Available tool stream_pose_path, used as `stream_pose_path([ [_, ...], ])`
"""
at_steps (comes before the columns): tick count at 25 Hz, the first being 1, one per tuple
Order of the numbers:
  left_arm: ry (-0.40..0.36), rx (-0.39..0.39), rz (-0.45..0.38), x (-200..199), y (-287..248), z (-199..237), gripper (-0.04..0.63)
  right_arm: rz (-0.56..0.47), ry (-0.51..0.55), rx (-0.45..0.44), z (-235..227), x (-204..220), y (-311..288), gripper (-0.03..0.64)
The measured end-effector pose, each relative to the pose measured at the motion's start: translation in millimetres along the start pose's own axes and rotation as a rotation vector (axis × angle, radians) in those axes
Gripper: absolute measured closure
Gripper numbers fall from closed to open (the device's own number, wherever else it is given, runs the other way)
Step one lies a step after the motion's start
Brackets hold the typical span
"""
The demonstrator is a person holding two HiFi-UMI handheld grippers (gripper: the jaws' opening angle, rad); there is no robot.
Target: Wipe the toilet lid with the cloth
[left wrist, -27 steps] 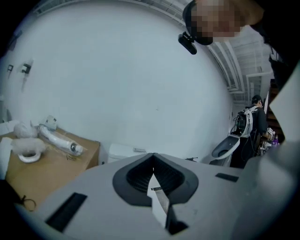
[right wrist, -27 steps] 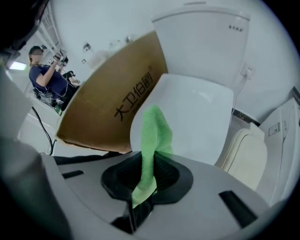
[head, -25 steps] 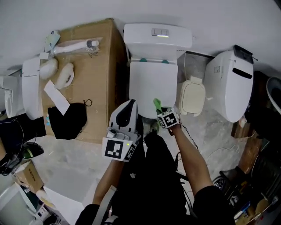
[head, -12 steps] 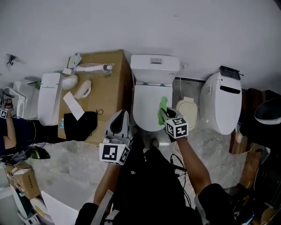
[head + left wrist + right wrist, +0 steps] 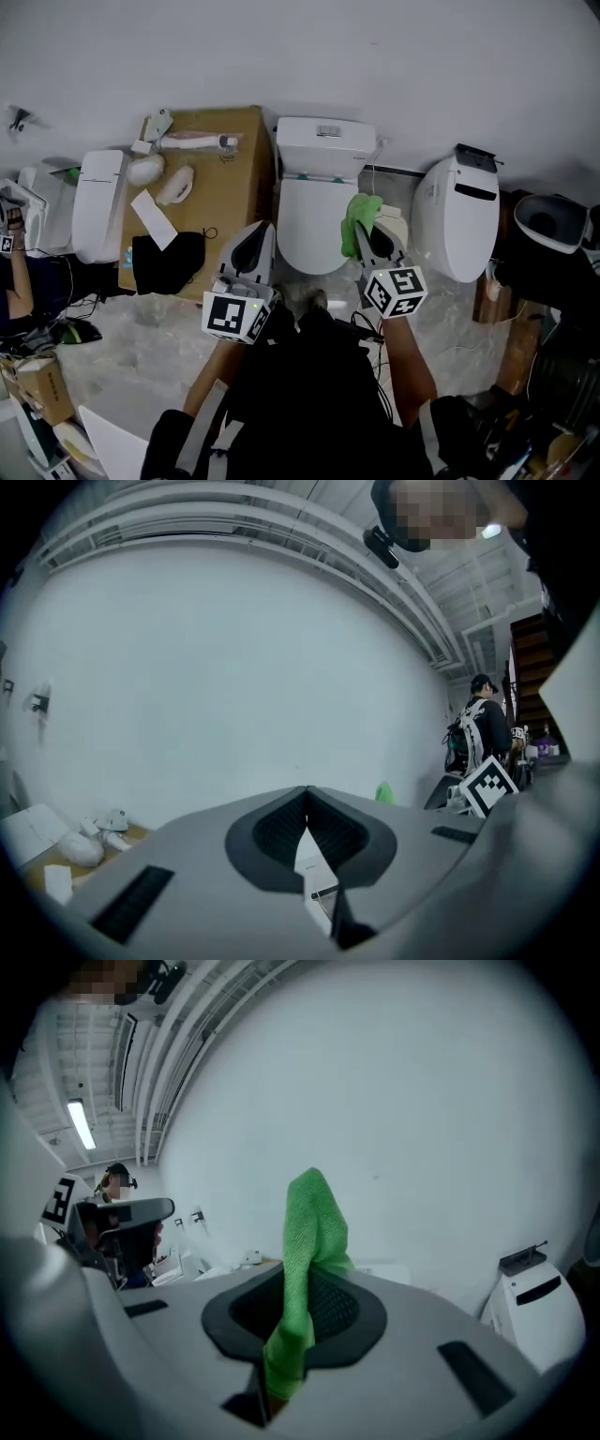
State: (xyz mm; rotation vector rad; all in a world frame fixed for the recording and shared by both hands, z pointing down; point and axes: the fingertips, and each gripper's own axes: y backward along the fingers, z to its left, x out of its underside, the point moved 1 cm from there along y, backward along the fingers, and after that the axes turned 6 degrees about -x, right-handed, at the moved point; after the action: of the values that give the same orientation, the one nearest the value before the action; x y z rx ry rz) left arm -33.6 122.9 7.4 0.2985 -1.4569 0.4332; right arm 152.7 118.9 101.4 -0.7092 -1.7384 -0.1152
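No readable text, label, brand or number shows in any view.

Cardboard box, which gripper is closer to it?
Left. The left gripper sits at the cardboard box's right edge; the right gripper, holding the green cloth, is beyond the toilet lid.

The cloth [image 5: 309, 1232] looks coarsely woven, the toilet lid [image 5: 314, 225] glossy, probably plastic.

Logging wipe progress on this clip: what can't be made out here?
Toilet lid: gripper views, blocked by the left tongs and right tongs themselves.
Whether the cloth touches the lid: head view, angle shows no gap either way.
Lid's cleanliness: head view, too small.
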Motion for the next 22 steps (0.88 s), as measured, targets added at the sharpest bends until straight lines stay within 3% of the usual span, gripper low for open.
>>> stream_pose_path([
  [7,-0.006,0.108,-0.006,-23,18,-2,0.586,-0.088,0.034,0.074,41,-31,36,0.561],
  [15,-0.038,0.145,-0.006,-23,32,1,0.586,-0.120,0.023,0.112,72,-31,54,0.561],
  [22,-0.008,0.123,-0.025,-30,43,6,0.586,-0.116,0.054,0.110,86,-28,54,0.561],
])
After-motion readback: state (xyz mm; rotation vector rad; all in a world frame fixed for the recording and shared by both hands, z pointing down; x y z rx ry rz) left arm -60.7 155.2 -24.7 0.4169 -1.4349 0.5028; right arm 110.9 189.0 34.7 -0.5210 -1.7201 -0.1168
